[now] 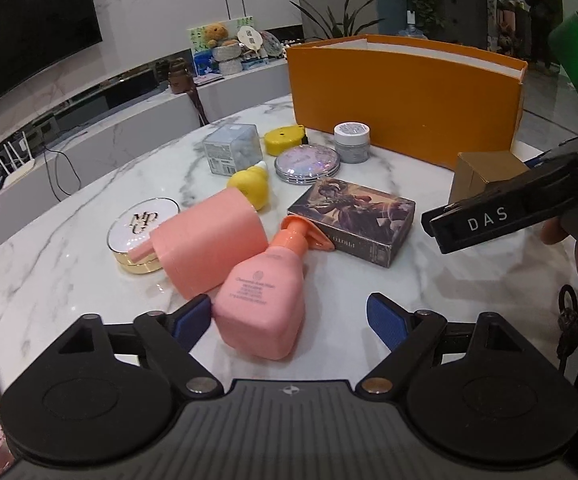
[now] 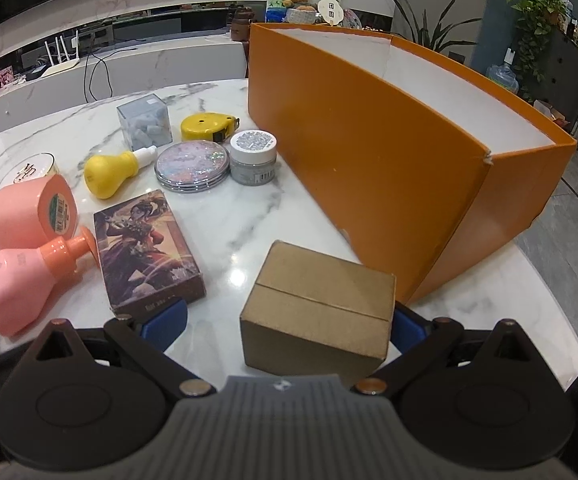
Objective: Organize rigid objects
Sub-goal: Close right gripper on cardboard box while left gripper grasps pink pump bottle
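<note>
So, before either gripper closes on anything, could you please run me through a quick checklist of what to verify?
1. Left gripper open around the pink pump bottle: ok, a finger on either side.
2. Left finger free of the other pink bottle: cannot tell, they sit very close.
3. Right gripper open around the cardboard box: ok, though its right finger is mostly hidden.
4. Orange box open on top: ok.
5. Room inside the orange box: cannot tell, its floor is hidden.
6. Card box clear of the right gripper's left finger: not ok, they nearly touch.
</note>
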The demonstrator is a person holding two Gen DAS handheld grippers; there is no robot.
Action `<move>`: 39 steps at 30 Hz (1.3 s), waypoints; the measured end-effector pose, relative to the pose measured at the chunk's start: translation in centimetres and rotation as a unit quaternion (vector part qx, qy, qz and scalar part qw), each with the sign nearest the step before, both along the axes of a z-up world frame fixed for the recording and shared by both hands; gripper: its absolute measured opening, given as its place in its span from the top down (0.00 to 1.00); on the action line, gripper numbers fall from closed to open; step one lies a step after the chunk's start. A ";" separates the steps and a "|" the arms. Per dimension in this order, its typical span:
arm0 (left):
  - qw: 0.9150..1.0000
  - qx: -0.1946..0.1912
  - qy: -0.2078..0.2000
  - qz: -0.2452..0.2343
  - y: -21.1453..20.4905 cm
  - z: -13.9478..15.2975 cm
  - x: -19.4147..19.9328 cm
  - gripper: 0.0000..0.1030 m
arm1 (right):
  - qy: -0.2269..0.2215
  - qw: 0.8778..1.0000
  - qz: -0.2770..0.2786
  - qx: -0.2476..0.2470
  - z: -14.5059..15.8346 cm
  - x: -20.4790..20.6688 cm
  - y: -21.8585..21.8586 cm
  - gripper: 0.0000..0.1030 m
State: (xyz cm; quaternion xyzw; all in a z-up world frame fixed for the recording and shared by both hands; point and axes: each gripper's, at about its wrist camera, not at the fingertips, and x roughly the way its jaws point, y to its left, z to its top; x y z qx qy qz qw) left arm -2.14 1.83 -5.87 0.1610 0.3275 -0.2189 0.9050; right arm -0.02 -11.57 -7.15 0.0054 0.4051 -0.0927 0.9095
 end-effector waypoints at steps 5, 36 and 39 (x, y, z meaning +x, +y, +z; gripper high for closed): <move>1.000 0.014 -0.010 0.008 0.2 -0.1 0.6 0.02 | -0.003 1.000 0.000 0.004 0.2 -0.1 -0.1 0.03; 0.996 -0.069 0.053 -0.003 1.7 -1.6 4.4 0.52 | 0.000 1.000 0.029 -0.004 -1.0 0.3 0.4 0.36; 0.996 -0.070 0.050 -0.005 1.6 -1.5 4.2 0.52 | -0.002 0.999 0.040 0.012 -0.8 0.2 0.4 0.42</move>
